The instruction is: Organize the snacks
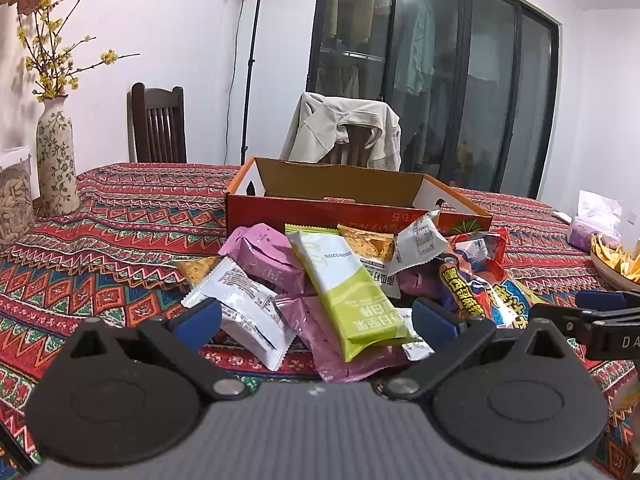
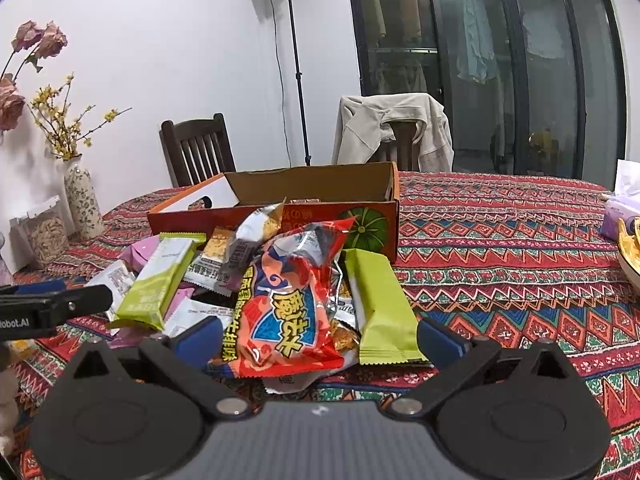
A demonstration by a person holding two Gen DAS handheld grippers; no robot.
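A heap of snack packets lies on the patterned tablecloth in front of an open orange cardboard box [image 1: 316, 208] [image 2: 372, 220]. In the left wrist view my left gripper [image 1: 316, 320] is open, its blue pads either side of a green-and-white bar [image 1: 348, 292], a white packet [image 1: 244, 312] and pink packets [image 1: 268, 260]. In the right wrist view my right gripper [image 2: 318, 340] is open around a red-and-blue bag [image 2: 288, 308], with a plain green bar [image 2: 380, 308] just inside the right pad. Nothing is gripped. Each gripper shows at the edge of the other's view.
A flowered vase [image 1: 56, 160] and a clear jar [image 1: 14, 204] stand at the left. A bowl of yellow chips [image 1: 616, 264] and a tissue pack [image 2: 624, 208] sit at the right. Two dark chairs, one draped with a jacket [image 1: 344, 128], stand behind the table.
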